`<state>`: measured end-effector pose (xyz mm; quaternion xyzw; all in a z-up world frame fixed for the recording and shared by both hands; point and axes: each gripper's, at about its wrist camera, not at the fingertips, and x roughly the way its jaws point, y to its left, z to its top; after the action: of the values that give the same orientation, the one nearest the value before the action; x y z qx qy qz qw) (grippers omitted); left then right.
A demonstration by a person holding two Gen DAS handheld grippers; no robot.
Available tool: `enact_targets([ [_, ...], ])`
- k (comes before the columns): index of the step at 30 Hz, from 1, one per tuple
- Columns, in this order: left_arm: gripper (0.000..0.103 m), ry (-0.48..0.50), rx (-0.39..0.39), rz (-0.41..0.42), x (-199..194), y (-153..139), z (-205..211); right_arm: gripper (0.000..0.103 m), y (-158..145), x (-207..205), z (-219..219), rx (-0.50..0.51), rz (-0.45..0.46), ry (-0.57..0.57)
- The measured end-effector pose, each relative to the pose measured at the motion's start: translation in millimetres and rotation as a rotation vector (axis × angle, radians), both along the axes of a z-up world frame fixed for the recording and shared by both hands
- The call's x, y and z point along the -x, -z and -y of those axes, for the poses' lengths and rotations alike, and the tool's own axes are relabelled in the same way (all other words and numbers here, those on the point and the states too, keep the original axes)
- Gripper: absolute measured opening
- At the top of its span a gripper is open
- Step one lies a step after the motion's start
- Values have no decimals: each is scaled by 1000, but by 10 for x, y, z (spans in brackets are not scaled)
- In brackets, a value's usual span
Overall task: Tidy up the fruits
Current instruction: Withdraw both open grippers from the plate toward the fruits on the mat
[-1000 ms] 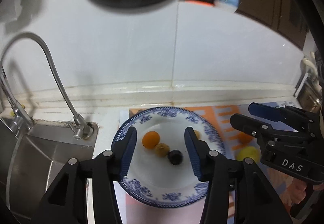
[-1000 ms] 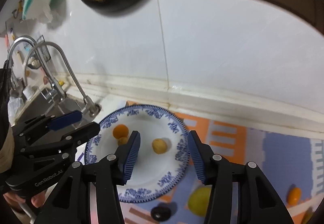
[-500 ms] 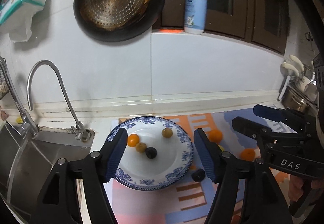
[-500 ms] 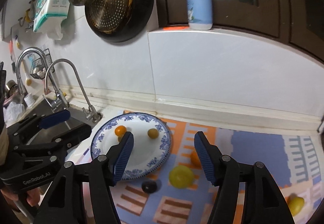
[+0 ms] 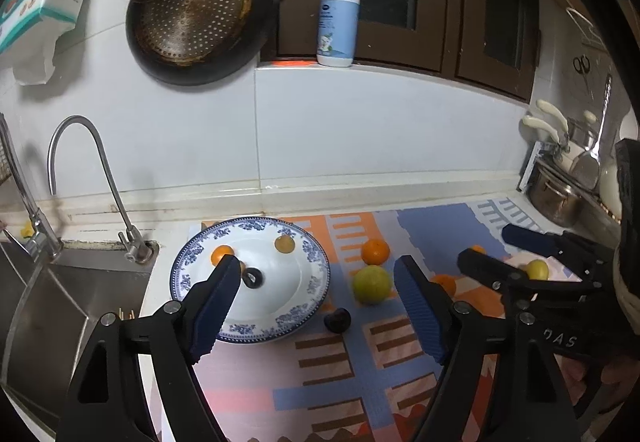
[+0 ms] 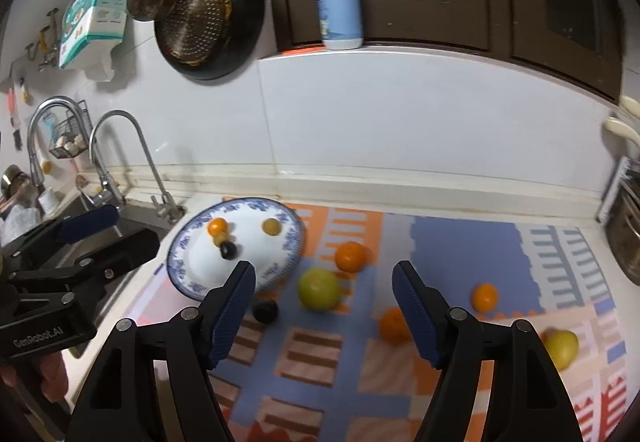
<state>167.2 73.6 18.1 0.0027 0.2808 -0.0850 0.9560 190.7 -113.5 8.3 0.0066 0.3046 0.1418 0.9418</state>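
Observation:
A blue-and-white plate sits on the patterned mat beside the sink. It holds a small orange fruit, a brownish fruit, a dark fruit and one more partly hidden by my finger. On the mat lie a green-yellow fruit, a dark plum, oranges and a yellow fruit. My left gripper is open and empty, raised near the plate. My right gripper is open and empty above the mat.
A steel sink with a curved tap lies at the left. A pan hangs on the wall, and a soap bottle stands on the ledge. Pots and utensils stand at the far right.
Both grippers have pulled back and up from the plate, so more of the counter shows. Both jaws have opened wider. The fruits have not moved.

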Motion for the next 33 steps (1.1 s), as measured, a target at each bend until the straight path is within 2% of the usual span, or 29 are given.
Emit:
enact_targets([
  [7, 78, 12, -6, -10, 66, 192, 129, 72, 79, 147, 174, 38, 10, 52],
  [13, 78, 17, -2, -32, 60, 397, 192, 72, 263, 189, 236, 44, -27, 45],
  [18, 78, 20, -10, -48, 31, 561, 228, 72, 392, 222, 238, 78, -23, 45],
  [26, 78, 21, -12, -102, -71, 806, 294, 72, 584, 194, 224, 111, -34, 20],
  [33, 76, 23, -33, -146, -209, 982, 340, 72, 813, 36, 311, 81, -90, 36],
])
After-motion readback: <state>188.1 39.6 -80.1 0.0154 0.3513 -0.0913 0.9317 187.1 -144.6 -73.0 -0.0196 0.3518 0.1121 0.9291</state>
